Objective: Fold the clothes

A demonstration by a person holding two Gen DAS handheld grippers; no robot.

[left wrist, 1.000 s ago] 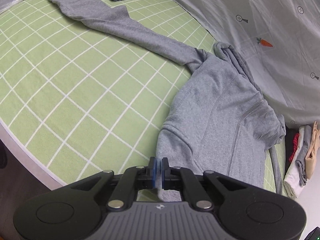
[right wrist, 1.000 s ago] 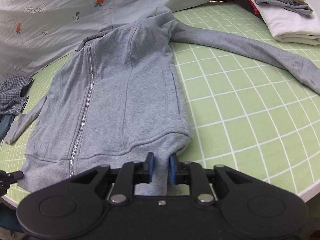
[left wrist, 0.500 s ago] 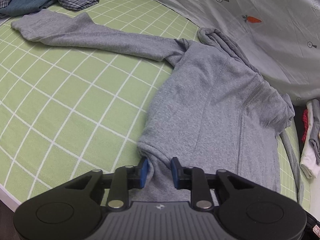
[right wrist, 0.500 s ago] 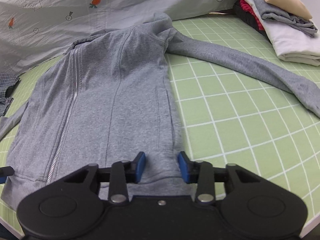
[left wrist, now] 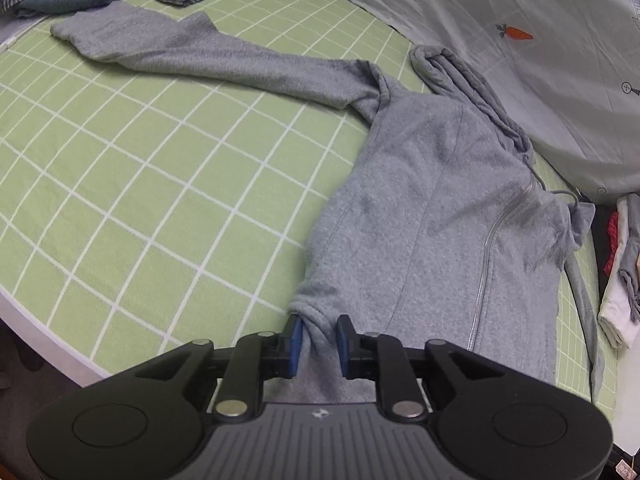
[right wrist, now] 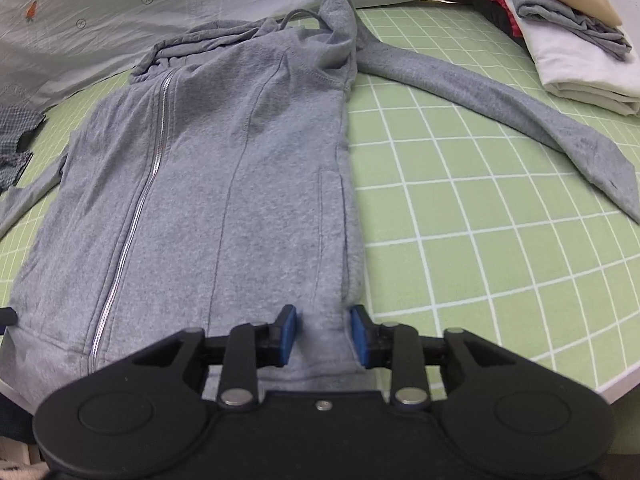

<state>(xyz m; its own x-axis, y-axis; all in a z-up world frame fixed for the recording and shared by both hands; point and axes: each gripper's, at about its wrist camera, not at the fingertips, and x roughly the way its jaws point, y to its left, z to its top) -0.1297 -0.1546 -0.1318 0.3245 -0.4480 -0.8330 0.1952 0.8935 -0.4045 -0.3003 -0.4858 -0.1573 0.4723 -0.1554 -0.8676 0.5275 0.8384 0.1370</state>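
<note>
The green checked bedsheet (right wrist: pixel 500 240) carried the grey zip hoodie (right wrist: pixel 224 184), laid flat, front up, sleeves spread outward. At the hoodie's hem, the left gripper (left wrist: pixel 318 340) stood with fingers parted around the left corner; the right gripper (right wrist: pixel 323 336) likewise parted, straddling the right corner.

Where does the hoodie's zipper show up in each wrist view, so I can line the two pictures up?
Left wrist: the zipper runs up the frame's right side, right of the left gripper.
Right wrist: the zipper runs left of centre, left of the right gripper.
Shared landmark: the carrot-print sheet behind the hood.
</note>
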